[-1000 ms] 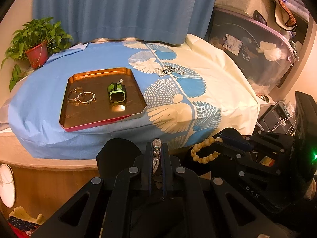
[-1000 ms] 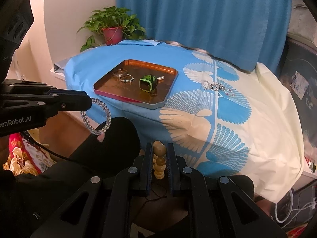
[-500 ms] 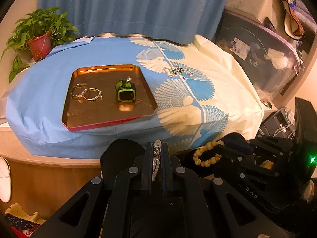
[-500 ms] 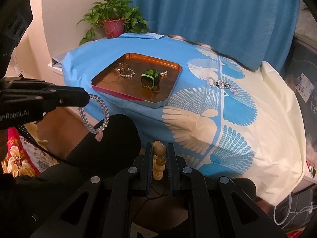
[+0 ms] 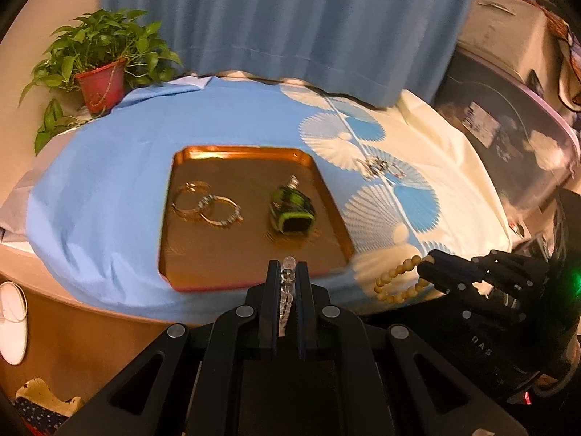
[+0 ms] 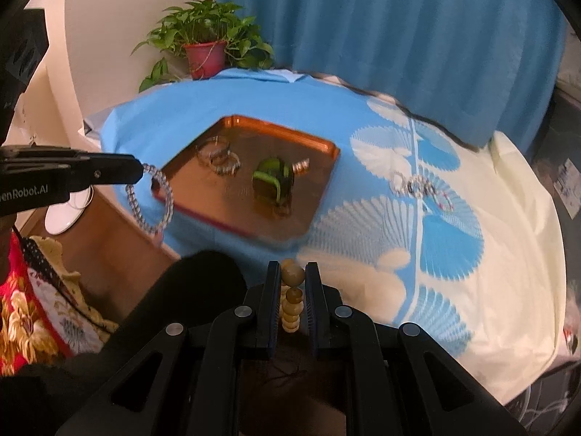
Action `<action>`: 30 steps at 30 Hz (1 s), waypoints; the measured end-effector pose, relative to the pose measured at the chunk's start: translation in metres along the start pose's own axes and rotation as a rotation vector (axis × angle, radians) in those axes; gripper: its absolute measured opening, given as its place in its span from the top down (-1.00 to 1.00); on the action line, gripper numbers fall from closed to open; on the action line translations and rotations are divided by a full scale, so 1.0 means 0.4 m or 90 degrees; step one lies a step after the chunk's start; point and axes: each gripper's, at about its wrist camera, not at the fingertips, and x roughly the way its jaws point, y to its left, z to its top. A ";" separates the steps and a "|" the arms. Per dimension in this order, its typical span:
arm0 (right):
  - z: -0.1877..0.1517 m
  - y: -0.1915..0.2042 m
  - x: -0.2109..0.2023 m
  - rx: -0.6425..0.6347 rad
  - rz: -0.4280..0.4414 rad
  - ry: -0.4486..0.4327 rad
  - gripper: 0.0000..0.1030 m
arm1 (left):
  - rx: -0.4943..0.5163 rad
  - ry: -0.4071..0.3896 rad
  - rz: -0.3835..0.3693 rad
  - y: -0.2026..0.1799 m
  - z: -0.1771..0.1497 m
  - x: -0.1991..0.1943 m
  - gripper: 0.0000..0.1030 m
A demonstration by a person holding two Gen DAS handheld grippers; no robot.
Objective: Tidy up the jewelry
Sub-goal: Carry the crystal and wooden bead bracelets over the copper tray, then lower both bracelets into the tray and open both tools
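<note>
Left gripper [image 5: 288, 272] pinching clear bead bracelet [image 6: 150, 200], right gripper [image 6: 293, 283] pinching wooden bead bracelet [image 5: 397, 279]; lower gently onto tray [image 5: 232, 254] ahead, clear of rings [image 5: 207, 209].

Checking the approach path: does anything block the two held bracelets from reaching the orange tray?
Nothing visible does. The clear bead bracelet and wooden bead bracelet hang clear of the table's edge; the tray's near part is bare, with bangles and green watch farther back.

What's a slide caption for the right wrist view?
Right tool shut on wooden bead bracelet, left tool carrying clear bead bracelet, near the copper tray.
</note>
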 end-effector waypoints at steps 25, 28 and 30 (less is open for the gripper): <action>0.363 -0.106 0.410 0.011 0.017 -0.041 0.73 | -0.004 0.006 0.042 0.146 0.312 0.362 0.91; 0.371 -0.100 0.459 0.007 0.021 -0.036 0.73 | -0.004 0.011 0.063 0.157 0.321 0.400 0.89; 0.367 -0.099 0.484 0.007 0.026 -0.030 0.71 | 0.004 0.005 0.093 0.165 0.322 0.418 0.65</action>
